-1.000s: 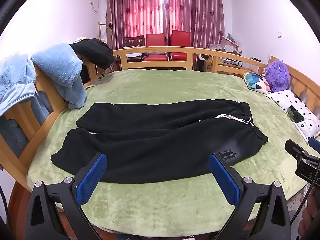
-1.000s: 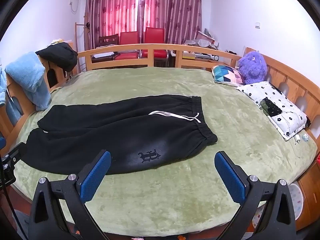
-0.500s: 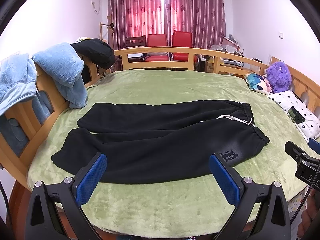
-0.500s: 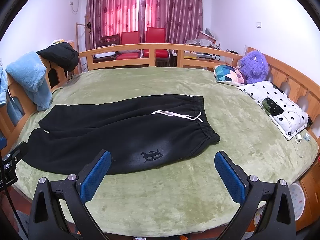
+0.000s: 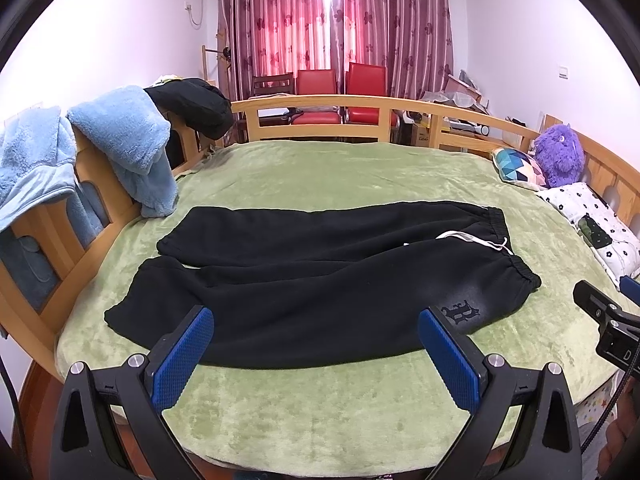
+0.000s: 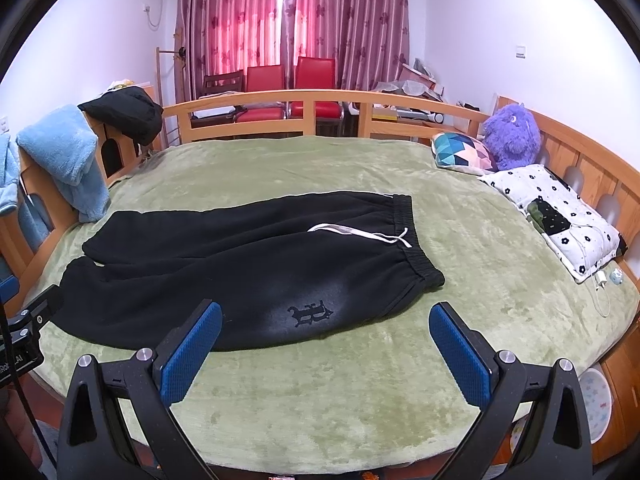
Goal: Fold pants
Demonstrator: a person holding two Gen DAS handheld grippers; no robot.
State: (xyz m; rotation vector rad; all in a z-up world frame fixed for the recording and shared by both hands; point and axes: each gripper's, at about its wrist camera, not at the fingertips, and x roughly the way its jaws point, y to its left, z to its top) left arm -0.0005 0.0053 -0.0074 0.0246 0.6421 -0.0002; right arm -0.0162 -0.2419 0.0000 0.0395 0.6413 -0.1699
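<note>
Pants (image 5: 320, 280) x1, black, flat on green bed (image 5: 320, 408), unfolded | legs x2, cuffs left, waistband right | L gripper (image 5: 316, 348) spread wide, empty | R gripper (image 6: 326, 342) spread wide, empty | far bed edge hidden by rail

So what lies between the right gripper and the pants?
Only bare green blanket. In the right wrist view, the open right gripper hovers short of the pants, with nothing else in that strip.
</note>
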